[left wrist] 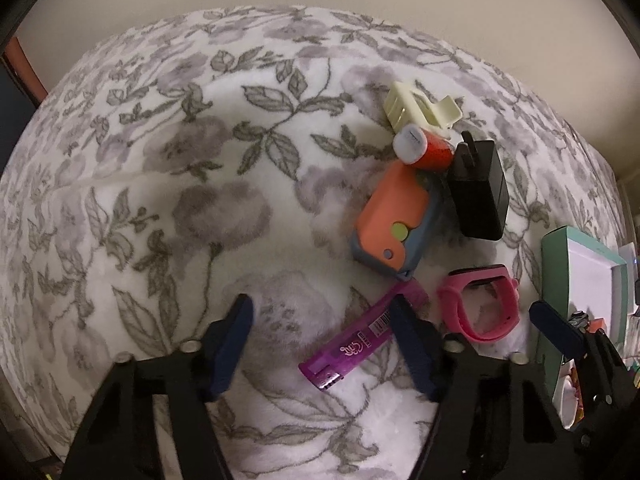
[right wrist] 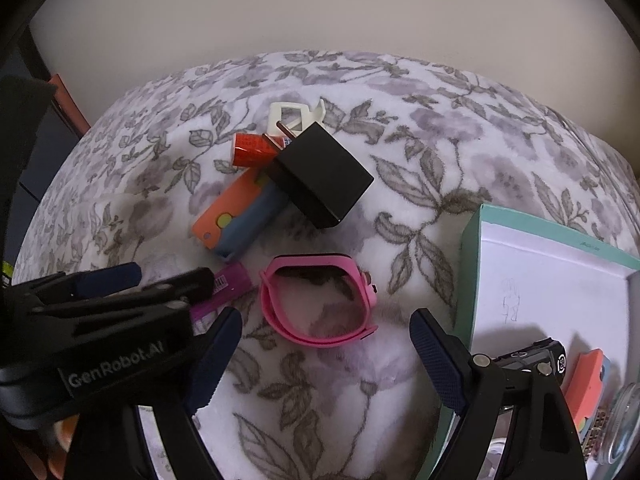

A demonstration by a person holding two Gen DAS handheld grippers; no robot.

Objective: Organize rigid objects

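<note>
Right, both tongs gape wide, empty; pink watch band [right wrist: 320, 304] just ahead of my right tongs [right wrist: 326, 360]: light, springy, pinch one strap.

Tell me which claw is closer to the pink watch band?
Right. The right claw opens directly before the pink watch band; the left claw sits left of it, over the purple lighter.

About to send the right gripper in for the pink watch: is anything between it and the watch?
Nothing visible. The right gripper is open, with the pink watch lying just ahead between its fingers on bare blanket. The purple lighter and left gripper sit off to the left, apart from the watch.
</note>
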